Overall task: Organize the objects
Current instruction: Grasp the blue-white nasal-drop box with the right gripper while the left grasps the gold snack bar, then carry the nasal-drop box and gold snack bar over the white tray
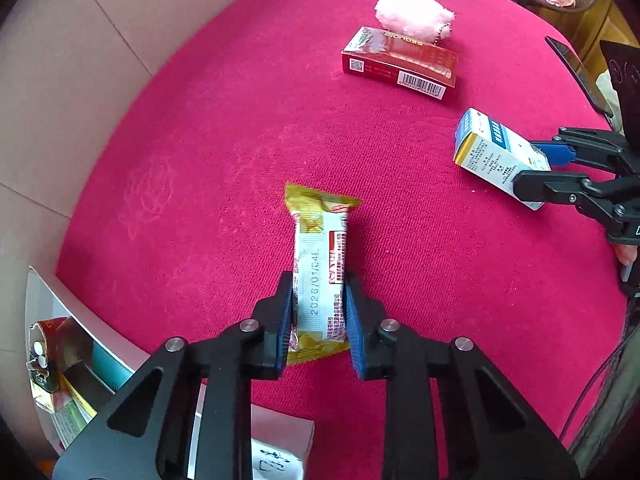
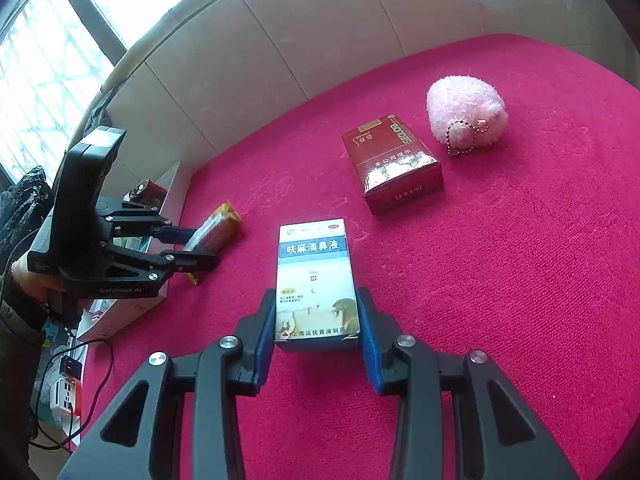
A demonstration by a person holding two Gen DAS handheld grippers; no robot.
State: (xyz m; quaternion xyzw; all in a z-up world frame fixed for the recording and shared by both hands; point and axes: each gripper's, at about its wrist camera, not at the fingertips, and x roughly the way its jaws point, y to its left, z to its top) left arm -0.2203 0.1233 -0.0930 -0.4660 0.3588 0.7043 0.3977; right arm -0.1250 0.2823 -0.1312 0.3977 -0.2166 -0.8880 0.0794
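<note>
Both grippers are loaded. The left gripper (image 1: 318,316) has its blue pads clamped across the near half of a gold-and-white snack bar (image 1: 320,264), which lies on the red cloth (image 1: 200,200) close to the near edge. The right gripper (image 2: 318,332) is closed on the lower end of a white-and-blue medicine box (image 2: 314,280), further toward the middle of the table. From here the sensible way on is to lift the snack bar straight up before swinging it. The wrapper is soft and slippery, and the grip sits near one end, so the far end may droop or twist. A steady carry toward the open white box (image 1: 60,320) beside the table's edge looks right. That box already holds a few packets, though I can't make out how much room is left in it. A red cigarette pack (image 2: 390,164) and a pink plush keychain (image 2: 466,114) wait further back, just beside each other. The cloth is nubby and a little scuffed. Beyond it are pale tiled walls and a barred window (image 2: 48,60) letting in bright daylight.
</note>
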